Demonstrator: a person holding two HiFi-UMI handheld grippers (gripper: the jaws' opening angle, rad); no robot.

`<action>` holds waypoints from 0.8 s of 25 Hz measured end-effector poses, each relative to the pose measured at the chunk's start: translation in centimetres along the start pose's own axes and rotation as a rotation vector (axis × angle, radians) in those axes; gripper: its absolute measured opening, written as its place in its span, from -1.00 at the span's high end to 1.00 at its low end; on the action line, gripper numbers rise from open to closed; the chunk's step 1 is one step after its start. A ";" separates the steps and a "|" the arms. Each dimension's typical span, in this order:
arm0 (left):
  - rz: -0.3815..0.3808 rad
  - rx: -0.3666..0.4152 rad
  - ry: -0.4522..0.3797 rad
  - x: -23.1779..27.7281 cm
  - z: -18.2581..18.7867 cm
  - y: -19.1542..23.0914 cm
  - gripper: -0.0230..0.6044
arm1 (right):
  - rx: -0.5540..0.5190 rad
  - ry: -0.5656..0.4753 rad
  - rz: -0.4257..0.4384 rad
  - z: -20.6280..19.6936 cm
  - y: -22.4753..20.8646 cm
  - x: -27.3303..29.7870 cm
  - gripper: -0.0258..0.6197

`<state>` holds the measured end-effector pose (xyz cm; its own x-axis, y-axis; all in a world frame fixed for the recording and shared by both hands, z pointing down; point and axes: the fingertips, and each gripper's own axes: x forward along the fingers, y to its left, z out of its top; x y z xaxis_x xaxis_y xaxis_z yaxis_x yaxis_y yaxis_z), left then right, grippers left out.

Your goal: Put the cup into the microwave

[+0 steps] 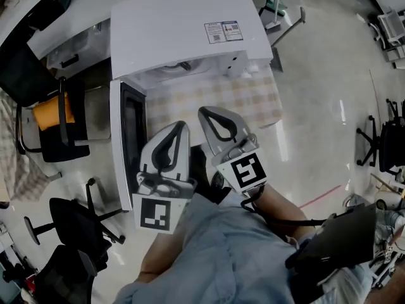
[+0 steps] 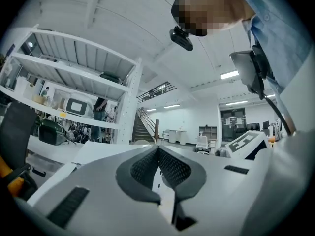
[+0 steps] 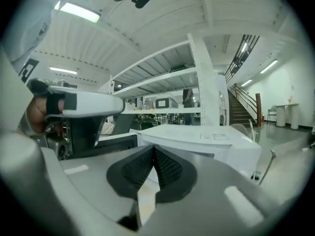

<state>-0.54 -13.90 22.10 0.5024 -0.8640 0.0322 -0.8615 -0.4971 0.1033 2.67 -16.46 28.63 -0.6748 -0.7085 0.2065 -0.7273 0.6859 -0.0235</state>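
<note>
While both hand-held grippers hover in front of the person, the white box-shaped microwave point(image 1: 177, 30) sits at 12 o'clock from them in the head view, its dark-windowed door point(image 1: 130, 138) swung wide open toward 8 o'clock. L gripper point(image 1: 181, 125): ribbed black pads point(image 2: 142, 168) pressed together, nothing btwn them. R gripper point(image 1: 204, 111): same, pads point(image 3: 170, 168) meeting tip to tip, empty. Both tips lie just beside each other over the beige-and-white checked cloth point(image 1: 253, 100) that covers the table under the microwave. As for the cup, it can't be made out in any view; the microwave's cavity shows only as a thin sliver from above, contents unclear. Two printed stickers point(image 1: 223, 31) sit on the microwave's top at approx 1 o'clock. Black office chairs point(image 1: 66, 211) stand on the glossy floor at 8 o'clock, another w/ an orange cushion point(image 1: 54, 116) at 9 o'clock. White shelving point(image 2: 74, 73) fills the left gripper view's 10 o'clock.
</note>
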 end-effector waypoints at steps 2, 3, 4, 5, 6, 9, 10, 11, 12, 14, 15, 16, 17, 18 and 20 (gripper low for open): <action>0.013 0.023 0.002 -0.9 0.8 -0.8 0.91 | 0.001 -0.026 -0.002 1.6 0.5 -2.0 0.91; 0.022 0.035 -0.006 -1.2 1.3 -1.0 0.91 | 0.001 -0.040 -0.003 2.4 0.7 -2.8 0.91; 0.034 0.047 -0.021 -1.5 2.0 -1.3 0.91 | 0.000 -0.054 -0.005 3.1 0.9 -3.6 0.92; 0.049 0.058 -0.037 -1.7 2.7 -1.5 0.91 | -0.005 -0.065 -0.009 3.9 1.1 -4.4 0.92; 0.061 0.069 -0.049 -2.0 3.3 -1.8 0.91 | -0.011 -0.076 -0.014 4.6 1.3 -5.2 0.92; 0.071 0.095 -0.065 -3.1 4.5 -3.4 0.91 | -0.012 -0.094 -0.024 6.0 1.9 -7.6 0.92; 0.068 0.100 -0.072 -3.4 4.9 -4.0 0.91 | -0.009 -0.096 -0.026 6.3 2.1 -8.3 0.92; 0.064 0.106 -0.081 -3.7 5.2 -4.6 0.91 | -0.006 -0.098 -0.029 6.5 2.2 -8.9 0.92; 0.060 0.114 -0.090 -3.8 5.6 -5.0 0.91 | -0.008 -0.105 -0.032 6.8 2.3 -9.3 0.92; 0.055 0.132 -0.107 -4.0 6.3 -5.6 0.91 | -0.026 -0.140 -0.033 7.8 2.5 -9.9 0.92; 0.055 0.139 -0.112 -4.3 6.6 -5.9 0.91 | -0.038 -0.161 -0.033 8.2 2.7 -10.3 0.92; 0.056 0.145 -0.114 -4.6 6.7 -6.1 0.91 | -0.045 -0.178 -0.034 8.6 3.0 -10.7 0.92; 0.057 0.151 -0.115 -4.9 6.8 -6.4 0.91 | -0.050 -0.191 -0.035 8.9 3.3 -11.1 0.92; 0.057 0.156 -0.116 -5.2 6.9 -6.6 0.91 | -0.055 -0.199 -0.037 9.0 3.4 -11.6 0.92; 0.055 0.162 -0.120 -5.5 7.1 -7.1 0.91 | -0.060 -0.203 -0.043 9.2 3.6 -12.2 0.92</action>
<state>2.28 -6.13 14.16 0.4500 -0.8889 -0.0860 -0.8930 -0.4465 -0.0574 7.16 -6.87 17.07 -0.6594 -0.7518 0.0047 -0.7510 0.6590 0.0410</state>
